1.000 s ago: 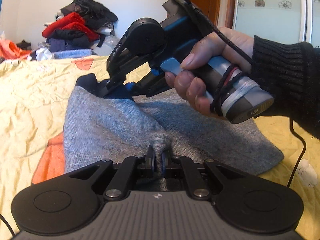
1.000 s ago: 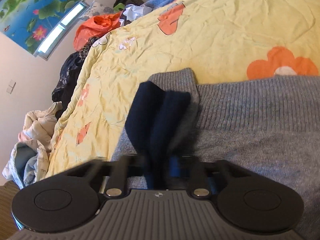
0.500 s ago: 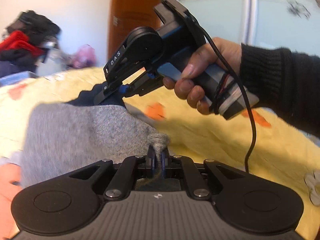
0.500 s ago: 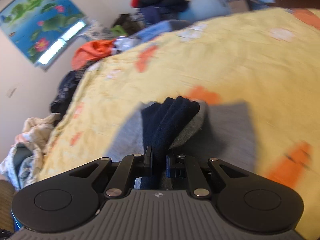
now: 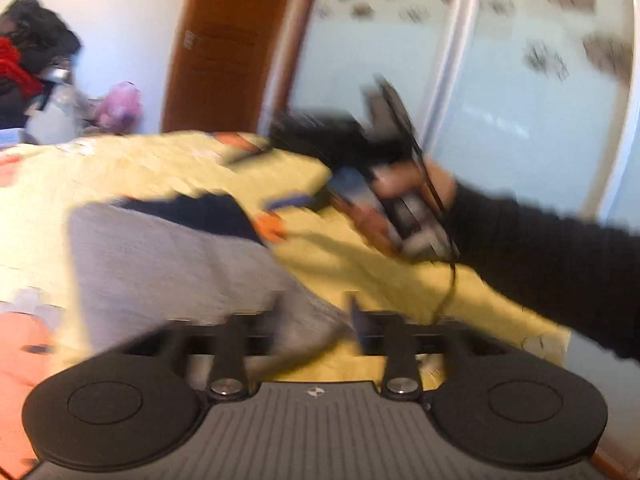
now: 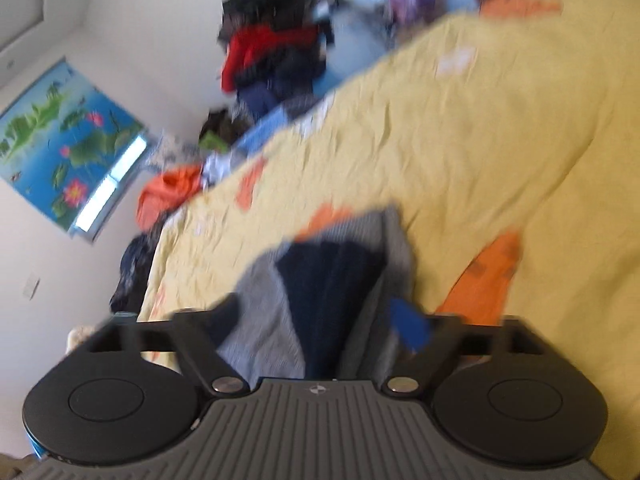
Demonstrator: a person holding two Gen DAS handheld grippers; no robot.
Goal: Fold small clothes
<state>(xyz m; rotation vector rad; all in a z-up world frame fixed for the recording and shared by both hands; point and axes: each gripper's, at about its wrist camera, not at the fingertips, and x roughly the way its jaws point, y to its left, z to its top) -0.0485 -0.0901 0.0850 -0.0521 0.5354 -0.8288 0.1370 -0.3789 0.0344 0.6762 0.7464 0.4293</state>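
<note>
On the yellow bedspread (image 5: pixel 132 168), in the left wrist view, lies one grey knit garment (image 5: pixel 160 264) with one dark navy band (image 5: pixel 200 212) at its far edge. The left gripper (image 5: pixel 316 316) sits at the garment's near corner with its two fingers spread apart, a fold of grey cloth lying loose between them and not pinched. One right hand (image 5: pixel 400 208) in a black sleeve (image 5: pixel 552 264) holds the right gripper (image 5: pixel 304 200) beyond the navy band; motion blur hides that gripper's fingers in this view. One pile of clothes (image 5: pixel 24 64) stands at the far left, beside one brown door (image 5: pixel 228 48).

In the right wrist view, the right gripper (image 6: pixel 320 320) has its two fingers set wide apart. The single grey knit garment (image 6: pixel 264 320) with its navy band (image 6: pixel 332 280) lies between and ahead of them, not clamped. One blue pad (image 6: pixel 412 326) shows on one finger. The yellow bedspread (image 6: pixel 460 128) fills the right side, with several orange patches (image 6: pixel 484 284). One lotus picture (image 6: pixel 60 140) hangs on the wall, and one pile of clothes (image 6: pixel 276 52) stands beyond the bed.
</note>
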